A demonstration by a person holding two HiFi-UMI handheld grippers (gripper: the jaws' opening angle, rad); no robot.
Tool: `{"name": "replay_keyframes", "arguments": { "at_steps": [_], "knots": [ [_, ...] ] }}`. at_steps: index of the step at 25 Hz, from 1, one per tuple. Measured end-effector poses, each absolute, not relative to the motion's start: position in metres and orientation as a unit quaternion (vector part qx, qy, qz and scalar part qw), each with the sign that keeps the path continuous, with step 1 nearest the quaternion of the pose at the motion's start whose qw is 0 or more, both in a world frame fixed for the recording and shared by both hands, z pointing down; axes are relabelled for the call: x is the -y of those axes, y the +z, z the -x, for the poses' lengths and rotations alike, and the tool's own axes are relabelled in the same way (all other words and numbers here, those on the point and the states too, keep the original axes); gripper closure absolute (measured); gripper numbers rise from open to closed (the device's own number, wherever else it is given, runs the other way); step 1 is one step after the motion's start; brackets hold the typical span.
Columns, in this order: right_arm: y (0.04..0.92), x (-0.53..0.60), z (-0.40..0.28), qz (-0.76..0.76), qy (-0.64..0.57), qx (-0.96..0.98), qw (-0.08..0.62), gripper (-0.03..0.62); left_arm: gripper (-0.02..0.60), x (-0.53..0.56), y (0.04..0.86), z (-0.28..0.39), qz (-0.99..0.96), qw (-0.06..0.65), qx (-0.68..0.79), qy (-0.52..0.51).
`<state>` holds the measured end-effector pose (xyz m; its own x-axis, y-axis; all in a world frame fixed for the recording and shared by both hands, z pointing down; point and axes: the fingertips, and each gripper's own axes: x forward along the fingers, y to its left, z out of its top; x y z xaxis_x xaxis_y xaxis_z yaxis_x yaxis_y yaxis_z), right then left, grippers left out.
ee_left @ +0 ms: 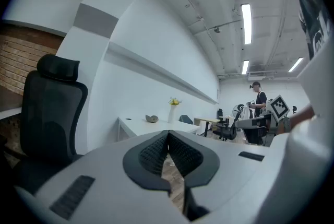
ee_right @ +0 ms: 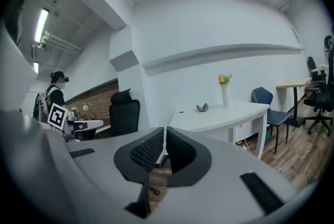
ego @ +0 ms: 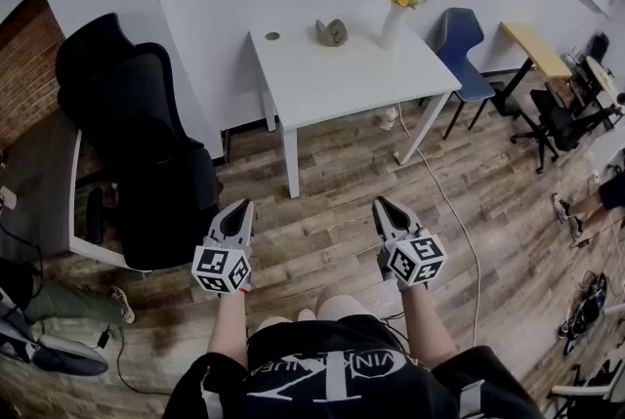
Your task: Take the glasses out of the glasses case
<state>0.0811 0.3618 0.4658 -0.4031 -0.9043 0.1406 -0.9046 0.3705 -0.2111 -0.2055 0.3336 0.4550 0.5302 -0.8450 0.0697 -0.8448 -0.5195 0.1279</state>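
With the fingers of the left gripper (ego: 240, 207) and right gripper (ego: 382, 205) shut and empty, well short of the worktop (ego: 342, 80), the case (ego: 332, 32) lies near its far edge beside the vase (ego: 393, 24); a careless reach could topple the vase.

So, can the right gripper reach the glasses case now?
Probably not yet: the right gripper is over the floor, short of the table, with the glasses case near its far edge. Nothing blocks the way.
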Motion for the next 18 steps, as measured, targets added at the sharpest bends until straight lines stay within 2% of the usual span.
{"name": "replay_keyframes", "arguments": {
  "at_steps": [14,18],
  "knots": [
    [0.456,-0.363,-0.067,-0.547,0.119,0.828,-0.008,0.559,0.566,-0.337,0.446,0.218,-0.871,0.072,0.486,-0.007],
    [0.454,-0.361,-0.065,-0.529,0.137,0.836,-0.041,0.557,0.566,-0.336,0.446,0.219,-0.872,0.069,0.484,-0.005]
  ]
}}
